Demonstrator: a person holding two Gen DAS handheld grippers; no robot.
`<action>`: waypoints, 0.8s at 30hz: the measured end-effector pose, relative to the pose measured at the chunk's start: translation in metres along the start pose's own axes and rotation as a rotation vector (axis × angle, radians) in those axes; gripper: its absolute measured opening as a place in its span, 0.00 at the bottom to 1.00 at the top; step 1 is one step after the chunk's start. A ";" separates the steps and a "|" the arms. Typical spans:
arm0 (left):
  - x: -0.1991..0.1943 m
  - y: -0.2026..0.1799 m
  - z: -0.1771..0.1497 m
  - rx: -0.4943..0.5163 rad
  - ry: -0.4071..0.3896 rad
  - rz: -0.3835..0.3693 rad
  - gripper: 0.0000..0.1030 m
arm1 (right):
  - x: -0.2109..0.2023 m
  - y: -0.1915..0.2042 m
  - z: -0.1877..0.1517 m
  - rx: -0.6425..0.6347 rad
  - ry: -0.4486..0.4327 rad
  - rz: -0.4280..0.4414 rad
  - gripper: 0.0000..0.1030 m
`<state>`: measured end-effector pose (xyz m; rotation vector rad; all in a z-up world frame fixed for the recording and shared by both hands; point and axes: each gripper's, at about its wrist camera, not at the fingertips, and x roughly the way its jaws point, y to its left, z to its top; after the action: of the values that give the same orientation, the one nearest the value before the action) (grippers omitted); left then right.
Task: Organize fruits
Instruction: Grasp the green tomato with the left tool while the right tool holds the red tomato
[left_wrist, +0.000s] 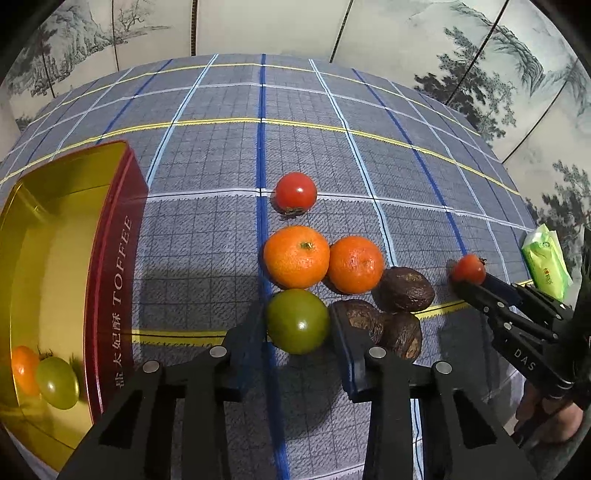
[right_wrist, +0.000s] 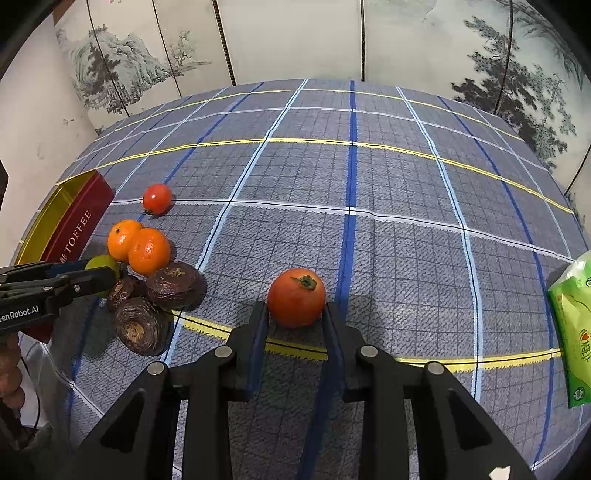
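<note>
A plaid cloth (left_wrist: 207, 236) in grey-blue, crossed by blue, white and yellow lines, covers the table through the middle of both views. A green packet (right_wrist: 570, 332) lies on it at the right edge of each frame. Behind the table, across the top of the frames, stands a folding screen (right_wrist: 122, 70) painted with ink mountains and pines.

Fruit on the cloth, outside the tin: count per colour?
Red: 2, one far, one between the right gripper fingers
Orange: 2
Green: 1, between the left gripper fingers
Dark brown: 3
Total: 8
</note>
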<state>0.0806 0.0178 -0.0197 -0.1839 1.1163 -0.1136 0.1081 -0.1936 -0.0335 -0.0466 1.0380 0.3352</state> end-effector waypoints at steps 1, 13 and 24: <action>0.000 0.000 0.000 0.001 0.000 0.003 0.35 | 0.000 0.000 0.000 -0.001 -0.001 -0.001 0.27; -0.011 0.003 -0.004 0.000 -0.002 0.024 0.35 | -0.001 0.004 -0.002 -0.007 -0.001 -0.012 0.27; -0.039 0.018 0.003 -0.018 -0.039 0.023 0.35 | -0.002 0.005 -0.004 -0.006 -0.002 -0.015 0.27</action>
<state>0.0662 0.0431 0.0117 -0.1882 1.0810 -0.0791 0.1023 -0.1897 -0.0334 -0.0591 1.0340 0.3243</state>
